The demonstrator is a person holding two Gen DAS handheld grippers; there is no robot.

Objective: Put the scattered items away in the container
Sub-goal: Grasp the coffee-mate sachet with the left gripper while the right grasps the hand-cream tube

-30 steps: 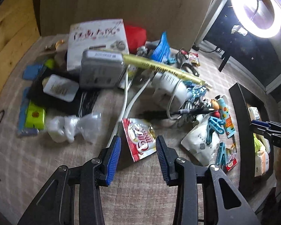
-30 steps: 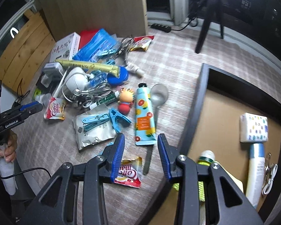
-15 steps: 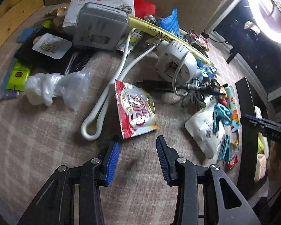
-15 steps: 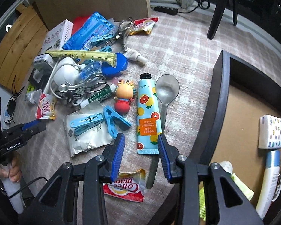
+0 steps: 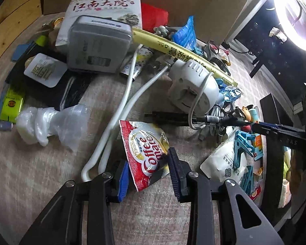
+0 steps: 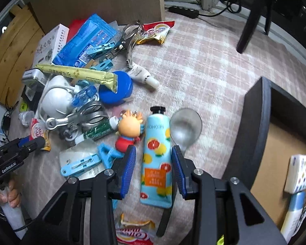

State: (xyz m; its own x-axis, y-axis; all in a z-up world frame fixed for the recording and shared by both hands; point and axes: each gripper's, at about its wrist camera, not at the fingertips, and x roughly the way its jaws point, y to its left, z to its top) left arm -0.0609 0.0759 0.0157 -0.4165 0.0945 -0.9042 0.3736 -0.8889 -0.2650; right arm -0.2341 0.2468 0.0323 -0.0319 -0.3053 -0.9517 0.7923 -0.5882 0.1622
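1. Left gripper (image 5: 148, 171) has been closing around the Coffee mate sachet (image 5: 145, 155) on the mat, not pinching yet. Thin, crinkly, light; grab its lower edge.
2. Right gripper (image 6: 153, 168) is partly open, straddling the hand cream tube (image 6: 156, 161) beside the container (image 6: 255, 134). Squishy, slick; pinch mid-body.

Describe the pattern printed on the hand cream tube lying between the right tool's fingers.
Light blue hand cream tube with orange and yellow citrus slices and a black cap; clearest in the right wrist view.

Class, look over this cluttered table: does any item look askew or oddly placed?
Yes. The long yellow packet lies propped aslant across the white round device and the grey tin, bridging the heap instead of lying flat on the cloth.
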